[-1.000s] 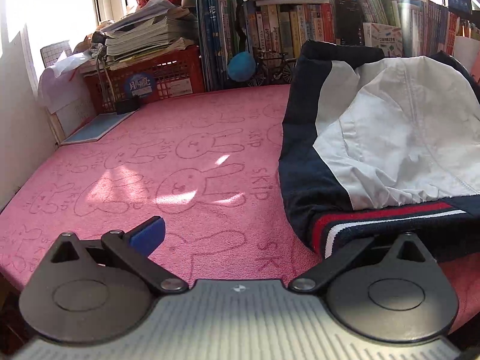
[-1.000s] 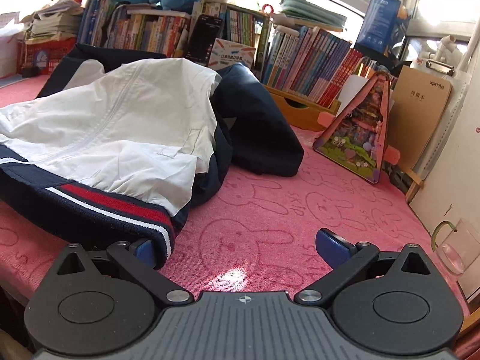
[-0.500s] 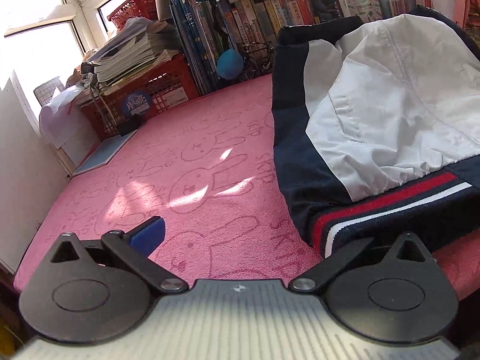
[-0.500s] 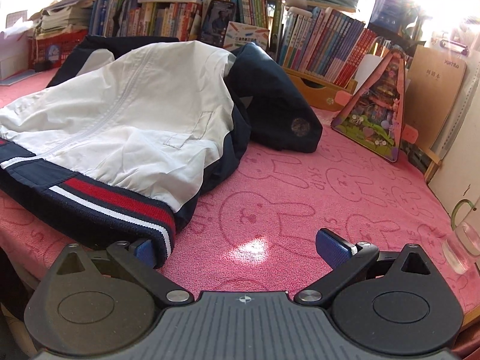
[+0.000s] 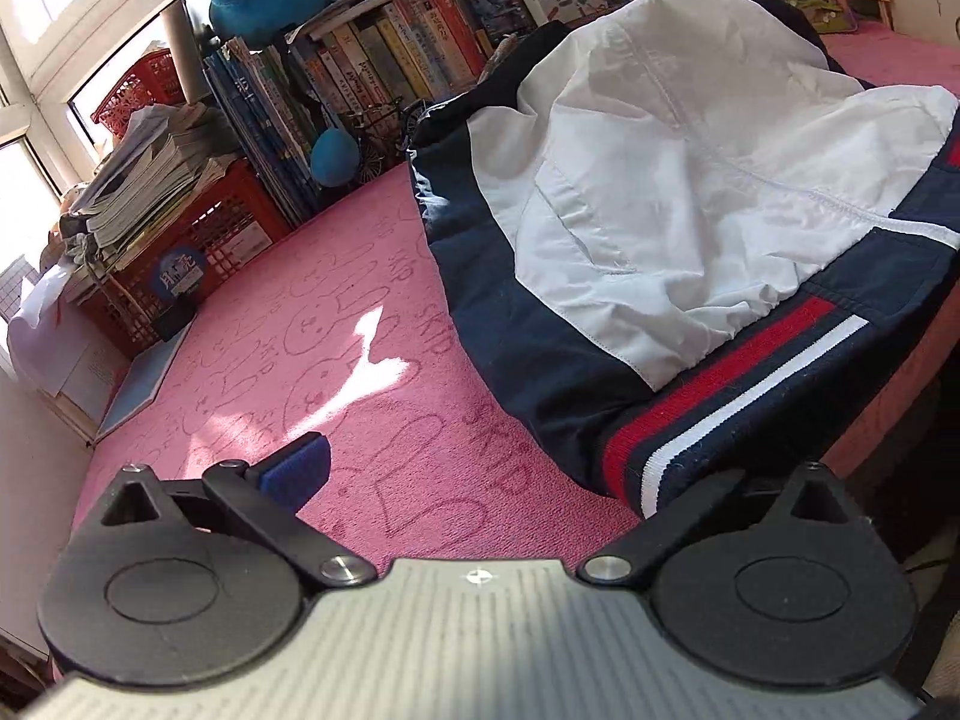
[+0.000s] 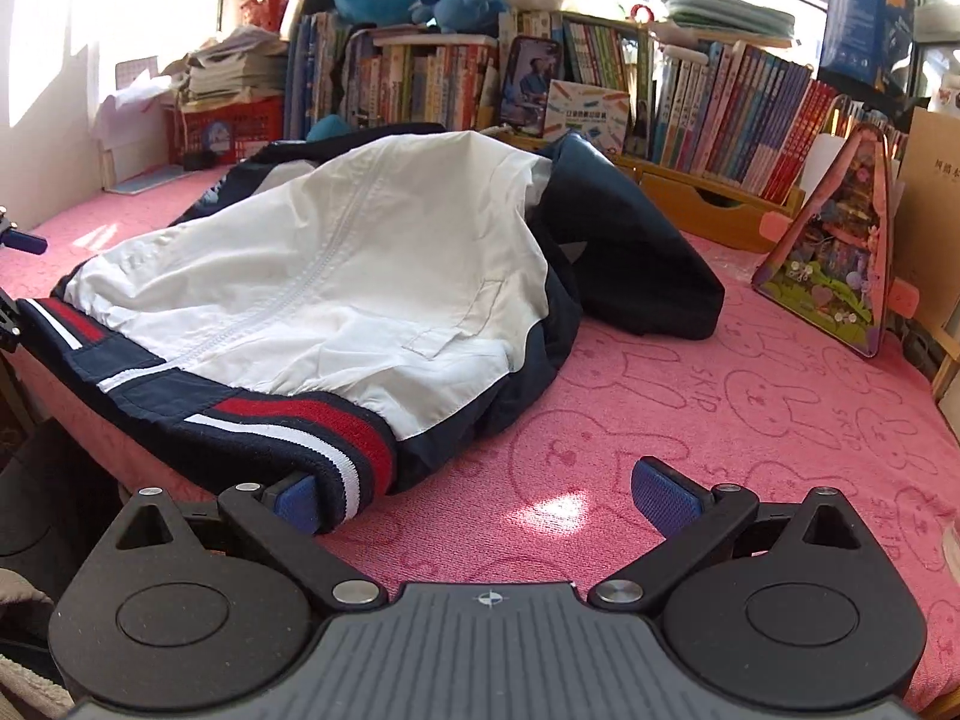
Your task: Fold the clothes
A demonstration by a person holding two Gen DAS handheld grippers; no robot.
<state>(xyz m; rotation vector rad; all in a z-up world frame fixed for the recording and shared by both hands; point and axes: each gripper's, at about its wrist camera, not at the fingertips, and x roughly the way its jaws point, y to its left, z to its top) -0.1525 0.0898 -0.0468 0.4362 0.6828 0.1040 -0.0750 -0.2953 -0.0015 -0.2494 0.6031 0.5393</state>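
Pink bunny-print cloth (image 5: 336, 360) covers the table, where one jacket (image 6: 336, 276) lies with its striped hem over the near edge. Both views have swung since earlier: the left claw (image 5: 480, 468) and right claw (image 6: 480, 492), each spread, now straddle the hem's two corners.

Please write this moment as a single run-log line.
task: fold clothes | left gripper: open, at jacket hem | right gripper: open, at hem's other corner | jacket: unfolded on pink cloth | fold: not begun

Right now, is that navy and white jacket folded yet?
Not yet. The jacket lies spread and rumpled on the pink cloth, its striped hem hanging over the front edge.
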